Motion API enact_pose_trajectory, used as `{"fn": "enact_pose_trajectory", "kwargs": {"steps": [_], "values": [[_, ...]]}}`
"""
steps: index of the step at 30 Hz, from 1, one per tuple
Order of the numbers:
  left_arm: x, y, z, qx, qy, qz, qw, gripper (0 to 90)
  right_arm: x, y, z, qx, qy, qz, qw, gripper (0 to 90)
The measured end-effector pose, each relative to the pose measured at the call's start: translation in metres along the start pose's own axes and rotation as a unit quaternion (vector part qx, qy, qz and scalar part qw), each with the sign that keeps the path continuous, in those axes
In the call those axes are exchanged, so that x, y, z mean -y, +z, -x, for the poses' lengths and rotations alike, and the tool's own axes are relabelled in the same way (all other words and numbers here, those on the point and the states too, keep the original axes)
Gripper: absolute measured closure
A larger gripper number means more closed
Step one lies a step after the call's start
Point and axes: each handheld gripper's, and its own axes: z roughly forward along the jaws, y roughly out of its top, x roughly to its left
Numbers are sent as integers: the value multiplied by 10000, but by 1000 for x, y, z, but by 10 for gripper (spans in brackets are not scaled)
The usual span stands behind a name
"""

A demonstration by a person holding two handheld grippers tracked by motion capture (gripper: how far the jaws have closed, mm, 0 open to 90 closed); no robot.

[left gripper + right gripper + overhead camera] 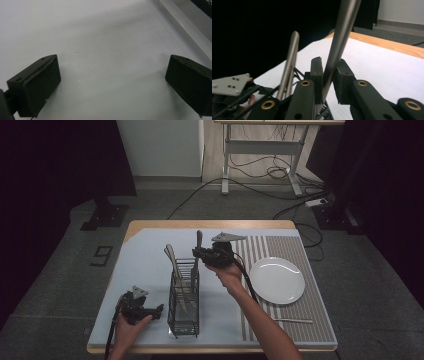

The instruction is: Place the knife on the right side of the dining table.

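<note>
Nearest the person, the left gripper point(159, 309) rests low on the pale blue mat point(145, 270) at the front left of the table, jaws spread wide with nothing but bare mat between them (its own view shows just that, plus a sliver of the basket's edge).

Just beside it stands a black wire cutlery basket point(183, 306), upright, with two metal handles point(172, 257) leaning out of its top toward the left.

Farther back, the right gripper point(327, 75) hovers over the basket's far end, its pads closed on the shaft of a third metal utensil point(342, 32), which stands nearly upright with its lower end in the basket.

To the right, on the striped placemat point(295, 247), sits a white plate point(277, 280), well apart from the basket.
</note>
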Motion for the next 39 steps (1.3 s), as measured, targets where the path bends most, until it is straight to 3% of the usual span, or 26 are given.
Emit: {"fn": "enact_pose_trajectory", "kwargs": {"steps": [4,8,15,21,29,36,39], "values": [[0,0,0,-3,6,-8,10000,0,-3,-8,-8,-138,-87,132,9998,830],[0,0,0,-5,7,-5,10000,0,-5,-17,-15,-57,-368,184,9991,830],[0,0,0,-8,9,-3,10000,0,-9,-35,-16,-147,-289,434,9985,831],[0,0,0,-10,9,5,10000,0,-15,-57,-15,-160,-161,881,9959,832],[0,0,0,-8,13,1,10000,0,-29,-94,-8,-215,41,1480,9887,833],[0,0,0,-10,16,2,10000,0,-28,-107,1,-274,221,1586,9867,834],[0,0,0,-8,13,2,10000,0,-26,-110,1,37,-14,1444,9895,834]]}}
